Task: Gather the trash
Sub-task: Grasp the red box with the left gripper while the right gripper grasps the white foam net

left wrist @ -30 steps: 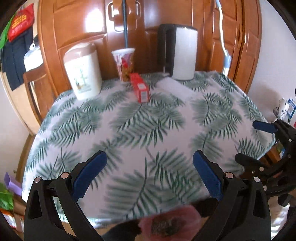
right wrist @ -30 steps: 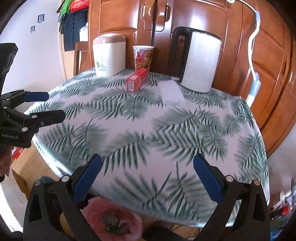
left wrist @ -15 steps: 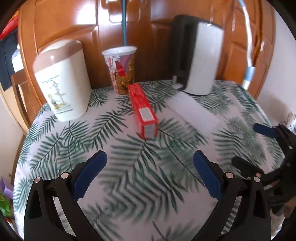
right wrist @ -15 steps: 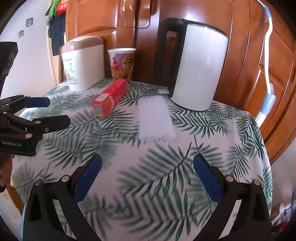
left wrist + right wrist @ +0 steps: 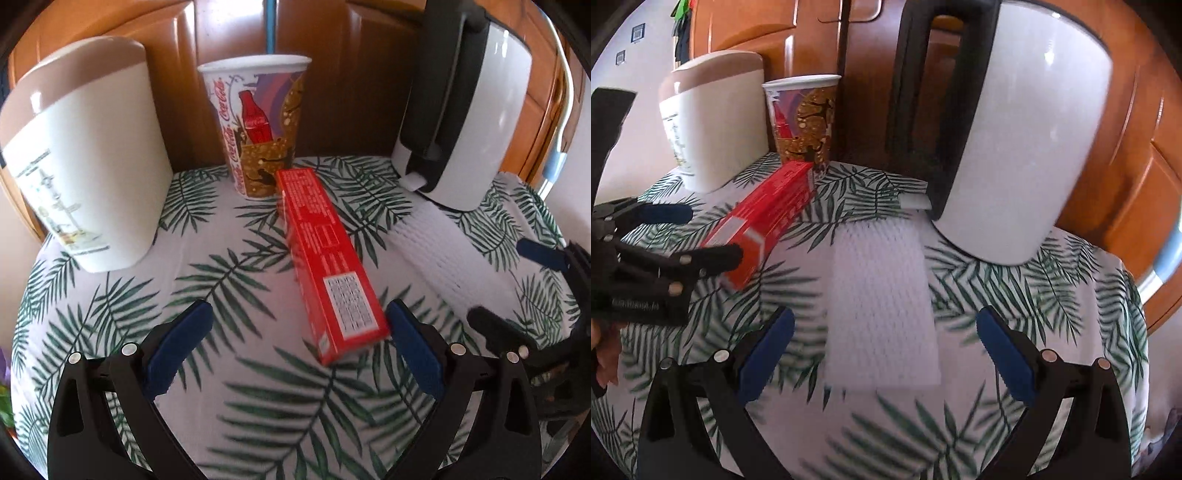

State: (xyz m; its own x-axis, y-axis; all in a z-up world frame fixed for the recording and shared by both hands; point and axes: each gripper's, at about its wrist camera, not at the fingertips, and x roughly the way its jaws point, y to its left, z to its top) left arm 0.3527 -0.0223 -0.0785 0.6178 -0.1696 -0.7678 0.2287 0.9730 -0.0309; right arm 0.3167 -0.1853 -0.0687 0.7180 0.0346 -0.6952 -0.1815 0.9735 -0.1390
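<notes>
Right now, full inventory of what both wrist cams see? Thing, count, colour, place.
box: 1, red, lying mid-table, far end at the cup
paper cup: 1, white with red print, upright at the back
bin: 1, white, tan lid, back left
kettle: 1, white, black handle, back right
foam sheet: 1, white, flat in front of the kettle
tablecloth: 1, white with green leaves
cabinet: 1, brown wood, behind the table
left gripper: open, box end between the fingers
right gripper: open, over the foam sheet
</notes>
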